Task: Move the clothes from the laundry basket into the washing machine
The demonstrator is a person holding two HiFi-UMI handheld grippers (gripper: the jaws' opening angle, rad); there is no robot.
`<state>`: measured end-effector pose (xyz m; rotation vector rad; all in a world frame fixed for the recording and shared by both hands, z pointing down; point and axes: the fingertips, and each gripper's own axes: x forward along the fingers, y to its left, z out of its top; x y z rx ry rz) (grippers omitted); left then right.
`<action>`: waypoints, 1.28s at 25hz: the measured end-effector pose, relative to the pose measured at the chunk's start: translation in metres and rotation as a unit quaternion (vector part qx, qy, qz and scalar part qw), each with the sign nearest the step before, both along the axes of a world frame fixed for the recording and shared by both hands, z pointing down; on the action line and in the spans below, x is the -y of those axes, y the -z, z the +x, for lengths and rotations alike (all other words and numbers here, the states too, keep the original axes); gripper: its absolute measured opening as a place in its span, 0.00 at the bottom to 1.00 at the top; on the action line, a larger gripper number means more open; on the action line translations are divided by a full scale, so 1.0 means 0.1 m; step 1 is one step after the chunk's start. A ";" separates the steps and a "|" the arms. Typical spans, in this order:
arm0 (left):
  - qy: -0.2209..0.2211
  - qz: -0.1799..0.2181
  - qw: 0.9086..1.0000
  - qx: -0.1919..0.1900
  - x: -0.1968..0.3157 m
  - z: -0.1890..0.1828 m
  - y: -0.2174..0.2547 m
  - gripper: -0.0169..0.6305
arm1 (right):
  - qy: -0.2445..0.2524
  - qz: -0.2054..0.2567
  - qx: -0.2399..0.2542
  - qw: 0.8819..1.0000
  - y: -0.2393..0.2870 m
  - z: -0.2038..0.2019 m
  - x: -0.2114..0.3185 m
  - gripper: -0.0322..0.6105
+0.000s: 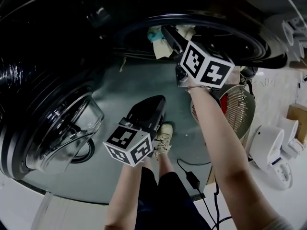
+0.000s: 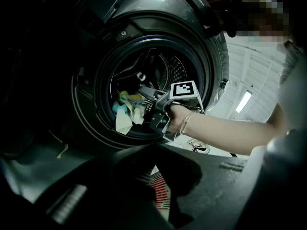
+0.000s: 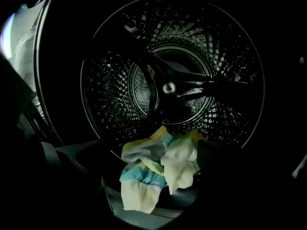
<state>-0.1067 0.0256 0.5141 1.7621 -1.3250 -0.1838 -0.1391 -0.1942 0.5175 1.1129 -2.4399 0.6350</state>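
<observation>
The washing machine's round opening (image 2: 144, 87) faces me, its steel drum (image 3: 172, 80) dark inside. A bundle of pale clothes, white, teal and yellow (image 3: 156, 169), lies at the drum's front lip, one white end hanging over it; it also shows as clothes (image 1: 160, 40) and clothes (image 2: 127, 111). My right gripper (image 1: 171, 36) reaches into the opening with its jaws apart either side of the bundle, open. My left gripper (image 1: 156, 104) hangs lower, outside the machine, aimed at the opening; its dark jaws look shut and hold nothing. No laundry basket is in view.
The machine's glass door (image 1: 62, 128) stands swung open at the left. A round fan with a red centre (image 1: 235, 107) and white appliances (image 1: 271, 150) stand at the right. A cable with an adapter (image 1: 193, 178) lies on the floor by the person's shoe (image 1: 163, 138).
</observation>
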 end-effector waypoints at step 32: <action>-0.347 -0.015 0.935 0.063 0.41 2.60 -0.07 0.03 | -0.254 -0.180 0.064 0.948 -0.95 3.92 -1.46 0.46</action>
